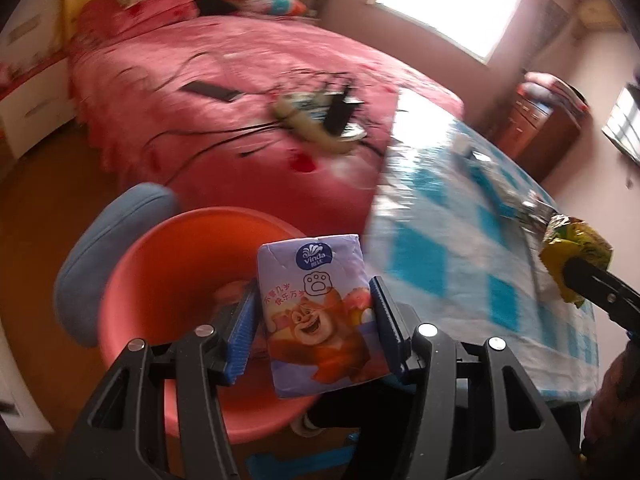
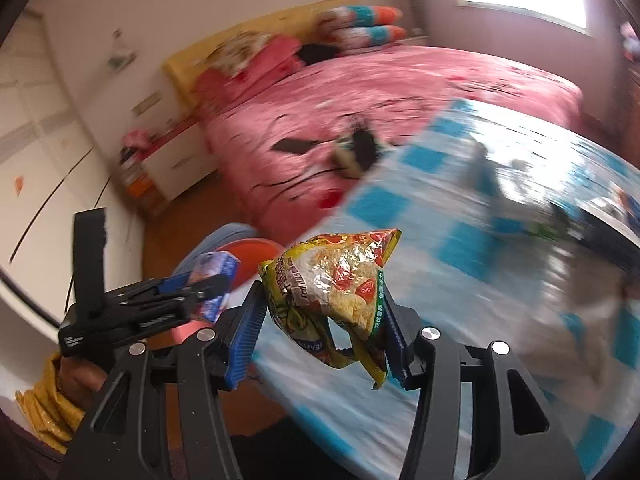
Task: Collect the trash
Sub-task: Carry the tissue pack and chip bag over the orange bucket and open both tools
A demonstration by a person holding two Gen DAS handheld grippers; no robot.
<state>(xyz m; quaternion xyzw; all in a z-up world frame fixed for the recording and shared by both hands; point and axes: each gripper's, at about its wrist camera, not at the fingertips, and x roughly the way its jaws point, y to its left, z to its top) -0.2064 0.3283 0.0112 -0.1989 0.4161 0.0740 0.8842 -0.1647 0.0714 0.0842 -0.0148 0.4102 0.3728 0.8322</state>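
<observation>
My left gripper (image 1: 314, 312) is shut on a purple tissue packet (image 1: 316, 312) with a cartoon bear, held over an orange basin (image 1: 168, 276). In the right wrist view, my right gripper (image 2: 324, 312) is shut on a crumpled yellow snack bag (image 2: 336, 292) above the table's edge. The same snack bag (image 1: 576, 256) shows at the right of the left wrist view, pinched in the right gripper's black fingers (image 1: 600, 284). Left of centre in the right wrist view are the left gripper (image 2: 208, 288), the tissue packet (image 2: 214, 276) and part of the basin (image 2: 256, 250).
A table with a blue-and-white checked cloth (image 1: 460, 240) carries blurred items toward its far side. A blue stool (image 1: 104, 256) stands beside the basin. A pink bed (image 1: 240, 92) with cables and a phone lies behind. A hand in a yellow sleeve (image 2: 52, 400) holds the left gripper.
</observation>
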